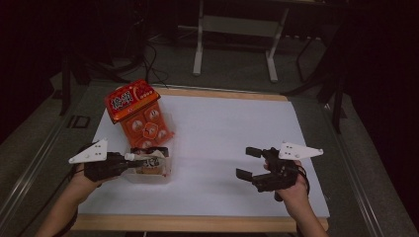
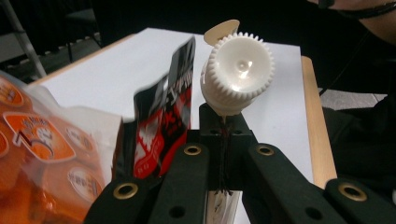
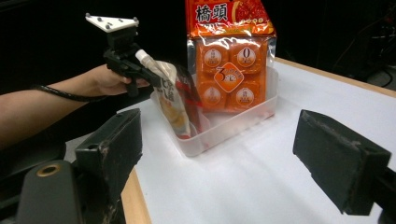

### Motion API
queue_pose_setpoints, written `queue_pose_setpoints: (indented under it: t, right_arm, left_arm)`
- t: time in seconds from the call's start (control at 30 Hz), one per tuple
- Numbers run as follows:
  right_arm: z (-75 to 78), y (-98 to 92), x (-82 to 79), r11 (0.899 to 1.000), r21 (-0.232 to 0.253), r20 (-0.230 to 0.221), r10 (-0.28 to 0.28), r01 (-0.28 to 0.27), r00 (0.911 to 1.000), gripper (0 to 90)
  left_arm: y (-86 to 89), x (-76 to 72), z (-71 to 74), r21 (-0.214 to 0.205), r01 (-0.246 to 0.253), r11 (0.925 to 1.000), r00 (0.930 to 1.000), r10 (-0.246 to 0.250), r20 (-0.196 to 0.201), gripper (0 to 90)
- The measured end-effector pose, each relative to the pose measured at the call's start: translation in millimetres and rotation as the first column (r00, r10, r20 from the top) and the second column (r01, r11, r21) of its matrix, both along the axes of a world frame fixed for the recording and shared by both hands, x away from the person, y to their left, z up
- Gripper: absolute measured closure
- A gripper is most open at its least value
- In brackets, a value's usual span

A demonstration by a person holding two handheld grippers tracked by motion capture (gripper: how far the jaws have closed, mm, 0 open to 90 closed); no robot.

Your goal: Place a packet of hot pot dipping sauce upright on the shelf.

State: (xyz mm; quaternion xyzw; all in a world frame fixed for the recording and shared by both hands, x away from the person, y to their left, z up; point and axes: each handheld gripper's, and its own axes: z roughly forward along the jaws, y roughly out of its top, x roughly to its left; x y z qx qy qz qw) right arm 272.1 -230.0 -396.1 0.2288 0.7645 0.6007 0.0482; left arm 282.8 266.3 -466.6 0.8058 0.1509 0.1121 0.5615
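My left gripper (image 1: 129,160) (image 2: 223,126) is shut on the neck of a spouted pouch (image 2: 163,126), just under its white ribbed cap (image 2: 238,74). The pouch (image 1: 148,163) (image 3: 173,100) hangs with its lower part inside a clear plastic bin (image 1: 150,177) (image 3: 224,128) at the left of the table. A tall orange snack bag (image 1: 138,113) (image 3: 229,60) (image 2: 37,154) stands in the same bin, behind the pouch. My right gripper (image 1: 248,163) (image 3: 226,154) rests open at the right of the table, with nothing between its jaws. It faces the bin from a distance.
A white sheet (image 1: 222,133) covers the tabletop, which has a wooden border (image 1: 197,223). Metal stand legs (image 1: 198,54) rise beyond the far edge in a dark room. The person's left forearm (image 3: 42,107) reaches in beside the bin.
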Motion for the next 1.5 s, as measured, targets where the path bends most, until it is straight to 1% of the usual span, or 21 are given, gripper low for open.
queue_pose_setpoints:
  t: [0.07,0.17,0.27,0.33,0.4,0.47,0.53,0.63,0.7,0.73,0.77,0.83,0.93,1.0,1.13,1.2,1.27,1.33,1.37,1.4,1.5]
  right_arm:
    - [-0.6,0.5,-0.2,1.000,-0.002,-0.005,0.002,-0.002,1.0000,15.5]
    - [-1.3,0.9,-0.2,1.000,-0.007,-0.005,0.006,-0.006,1.0000,15.5]
    - [-1.2,1.1,-0.1,1.000,-0.006,-0.009,0.008,-0.008,0.9999,15.5]
    - [-0.7,1.3,-0.6,1.000,-0.005,-0.012,0.011,-0.011,0.9999,15.6]
    - [-0.8,1.4,-0.9,1.000,-0.006,-0.013,0.012,-0.012,0.9998,15.6]
    - [-0.9,1.3,-0.8,1.000,-0.006,-0.015,0.012,-0.012,0.9998,15.6]
    - [-0.9,1.4,-1.0,1.000,-0.005,-0.017,0.014,-0.014,0.9998,15.6]
    - [-0.9,2.2,-1.2,1.000,-0.008,-0.017,0.019,-0.019,0.9997,15.6]
    - [-1.1,2.5,-1.2,1.000,-0.009,-0.018,0.020,-0.020,0.9996,15.6]
    - [-1.3,2.7,-1.2,1.000,-0.009,-0.019,0.020,-0.020,0.9996,15.6]
    - [-1.5,3.0,-1.3,1.000,-0.008,-0.022,0.021,-0.021,0.9995,15.6]
    - [-1.9,3.4,-1.2,1.000,-0.012,-0.023,0.022,-0.023,0.9995,15.7]
    - [-2.0,3.9,-1.2,1.000,-0.013,-0.024,0.026,-0.027,0.9994,15.7]
    - [-1.9,4.1,-1.7,1.000,-0.013,-0.025,0.028,-0.028,0.9993,15.7]
    - [-1.8,3.6,-1.9,1.000,-0.013,-0.024,0.025,-0.025,0.9994,15.7]
    - [-1.6,3.2,-2.2,1.000,-0.013,-0.023,0.024,-0.025,0.9994,15.7]
    - [-1.7,2.8,-2.9,1.000,-0.015,-0.023,0.024,-0.024,0.9995,15.7]
    - [-2.0,1.9,-3.3,1.000,-0.017,-0.022,0.022,-0.022,0.9995,15.7]
    - [-2.4,1.3,-3.4,1.000,-0.016,-0.022,0.021,-0.022,0.9995,15.7]
    - [-2.8,0.6,-3.4,1.000,-0.016,-0.023,0.020,-0.021,0.9995,15.7]
    - [-4.6,-0.5,-3.7,1.000,-0.021,-0.027,0.019,-0.019,0.9995,15.6]
  left_arm:
    - [0.6,0.9,-5.1,0.008,-0.004,1.0000,0.9999,0.004,-0.010,89.0]
    - [4.5,1.2,-10.7,-0.022,-0.007,0.9997,0.9999,0.006,-0.016,88.8]
    - [6.8,1.9,-12.2,-0.034,-0.002,0.9994,0.9997,0.001,-0.023,88.2]
    - [7.3,1.4,-11.2,-0.044,0.007,0.9990,0.9998,-0.008,-0.019,85.6]
    - [7.6,0.4,-8.6,-0.048,0.006,0.9988,0.9999,-0.006,-0.011,77.5]
    - [8.8,-0.6,-4.5,-0.053,-0.003,0.9986,1.0000,0.003,-0.002,75.6]
    - [10.0,-1.8,-0.6,-0.069,-0.017,0.9975,0.9998,0.016,-0.015,66.7]
    - [10.8,-6.0,5.2,-0.083,-0.037,0.9959,0.9990,0.039,0.024,47.3]
    - [9.7,-9.1,9.3,-0.081,-0.031,0.9962,0.9985,0.034,0.043,39.9]
    - [8.8,-10.0,11.5,-0.085,-0.039,0.9956,0.9983,0.043,0.040,33.4]
    - [8.3,-10.3,14.2,-0.091,-0.043,0.9949,0.9987,0.045,0.022,28.2]
    - [6.9,-11.3,18.0,-0.095,-0.069,0.9931,0.9972,0.071,0.024,18.0]
    - [4.6,-12.3,24.6,-0.102,-0.092,0.9906,0.9955,0.094,0.014,8.7]
    - [1.7,-13.5,30.2,-0.095,-0.111,0.9893,0.9935,0.113,0.017,6.5]
    - [-7.6,-17.6,41.7,-0.116,-0.126,0.9853,0.9913,0.129,0.025,4.7]
    - [-13.6,-20.2,46.9,-0.121,-0.121,0.9852,0.9917,0.126,0.028,4.0]
    - [-20.5,-23.4,50.9,-0.138,-0.101,0.9852,0.9939,0.106,0.030,3.7]
    - [-27.4,-26.4,53.7,-0.138,-0.081,0.9871,0.9960,0.085,0.025,3.4]
    - [-31.7,-28.5,54.8,-0.134,-0.071,0.9885,0.9967,0.075,0.031,1.9]
    - [-37.0,-30.6,56.1,-0.113,-0.069,0.9912,0.9969,0.073,0.029,1.9]
    - [-48.9,-36.0,58.1,-0.098,-0.053,0.9938,0.9981,0.056,0.027,1.6]
